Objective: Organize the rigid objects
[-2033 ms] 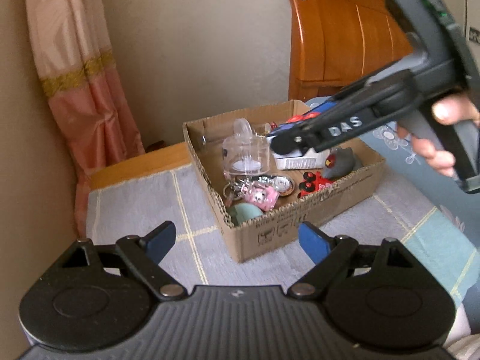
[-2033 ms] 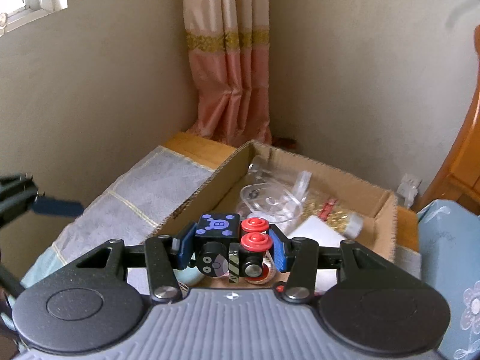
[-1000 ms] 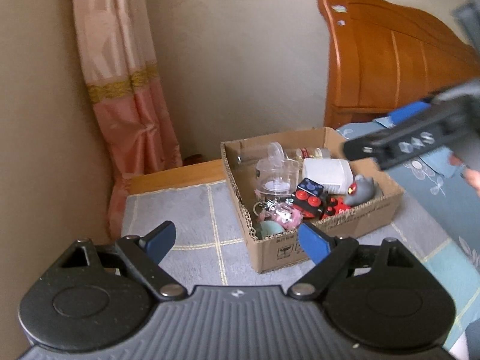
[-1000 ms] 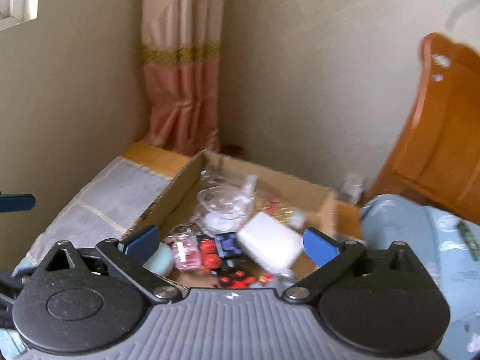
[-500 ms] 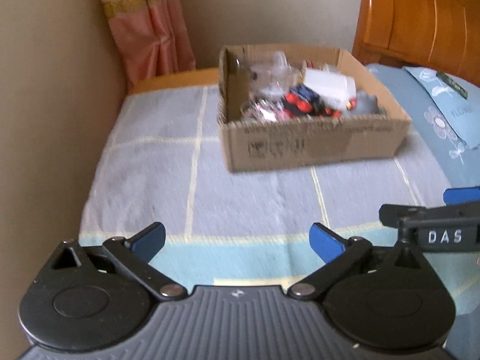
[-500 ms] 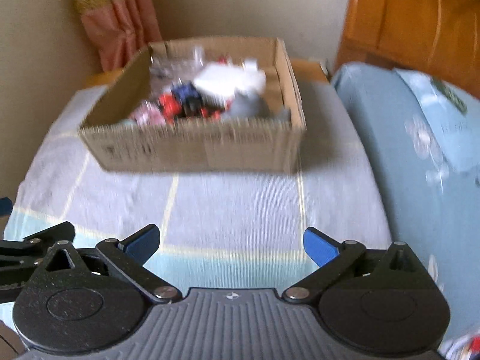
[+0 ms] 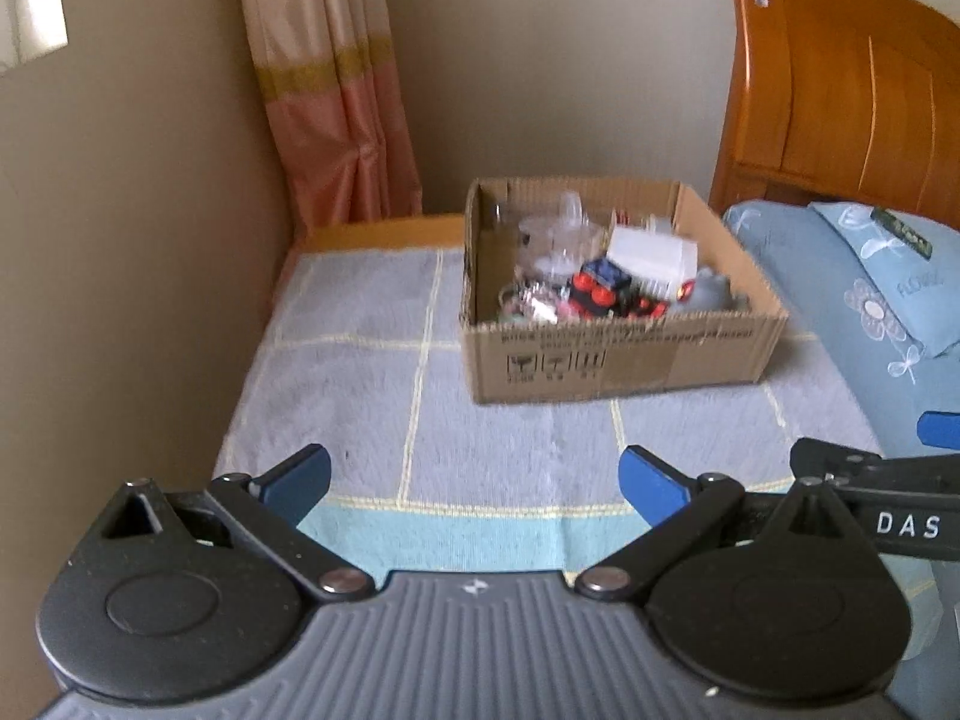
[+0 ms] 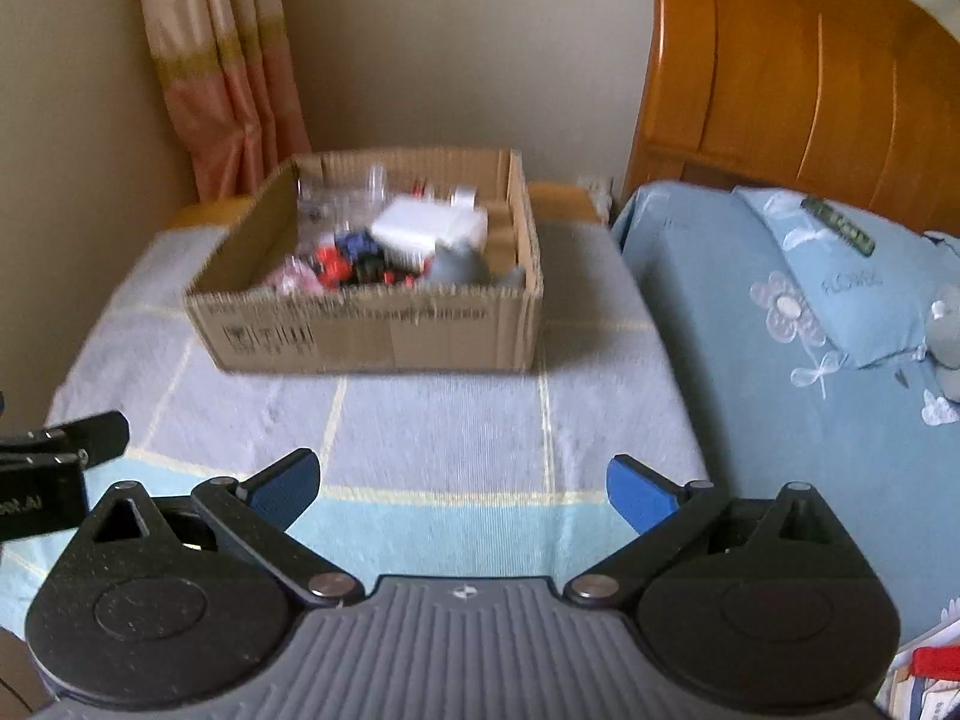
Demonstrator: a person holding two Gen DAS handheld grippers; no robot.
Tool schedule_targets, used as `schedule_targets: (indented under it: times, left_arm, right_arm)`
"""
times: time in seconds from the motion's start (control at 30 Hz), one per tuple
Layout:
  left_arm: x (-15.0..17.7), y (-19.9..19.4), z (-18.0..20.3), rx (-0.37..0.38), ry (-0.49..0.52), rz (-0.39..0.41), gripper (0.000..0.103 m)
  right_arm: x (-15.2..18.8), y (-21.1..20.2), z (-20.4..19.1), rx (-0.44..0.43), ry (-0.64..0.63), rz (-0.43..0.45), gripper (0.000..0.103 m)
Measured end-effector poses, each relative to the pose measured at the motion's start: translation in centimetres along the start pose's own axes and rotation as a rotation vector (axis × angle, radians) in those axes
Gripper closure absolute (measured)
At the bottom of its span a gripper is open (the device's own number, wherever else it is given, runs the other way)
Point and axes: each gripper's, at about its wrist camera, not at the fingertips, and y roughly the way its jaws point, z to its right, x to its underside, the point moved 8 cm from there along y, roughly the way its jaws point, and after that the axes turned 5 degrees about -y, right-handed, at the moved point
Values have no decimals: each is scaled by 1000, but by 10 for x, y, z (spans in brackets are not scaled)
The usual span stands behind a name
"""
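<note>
A cardboard box [image 7: 624, 360] [image 8: 384, 330] stands on the grey checked blanket, well ahead of both grippers. It holds several small things: a red and blue toy [image 7: 600, 288] [image 8: 348, 255], a white box [image 7: 651, 255] [image 8: 429, 222], clear plastic containers [image 7: 555, 234] and a grey toy [image 8: 456, 264]. My left gripper [image 7: 474, 483] is open and empty, low over the blanket's near end. My right gripper [image 8: 462, 489] is open and empty beside it, and part of it shows at the right edge of the left wrist view [image 7: 882, 480].
A beige wall [image 7: 120, 240] runs along the left. A pink curtain [image 7: 336, 84] hangs in the far corner. A wooden headboard [image 8: 798, 78] and a blue pillow [image 8: 840, 276] lie to the right. The checked blanket [image 8: 420, 420] spreads between grippers and box.
The right gripper let go of the red and blue toy into the box and opened. Both grippers then drew back from the box to the blanket's near end.
</note>
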Motion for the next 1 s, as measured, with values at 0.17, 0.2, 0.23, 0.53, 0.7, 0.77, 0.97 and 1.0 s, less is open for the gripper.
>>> schedule_targets:
  times: [0.17,0.2,0.23,0.53,0.7,0.77,0.97,1.0]
  left_arm:
    - [-7,-8,1,-31,6,48,1]
    - [-7,-8,1,-36,8,50,1]
    - [-8,-8,1,-35,7,51,1]
    - [-7,-10,0,-25,6,51,1]
    - [-7,-11,1,-23,10,51,1]
    - [-7,-11,2,-20,9,50,1]
    - [-6,-12,3,-23,12,52,1]
    - [-7,-12,3,-21,13,52,1]
  right_arm:
    - [-5,-5,-2,18,-6,23,0]
    - [-5,-7,-3,18,-5,25,0]
    - [-5,-7,-3,17,-5,27,0]
    - [-4,-8,-6,18,-10,23,0]
    - [-4,-7,-6,19,-9,22,0]
    - [-4,-7,-6,18,-9,21,0]
    - [-5,-7,-6,21,-4,25,0]
    - [-5,-7,-6,20,-4,26,0]
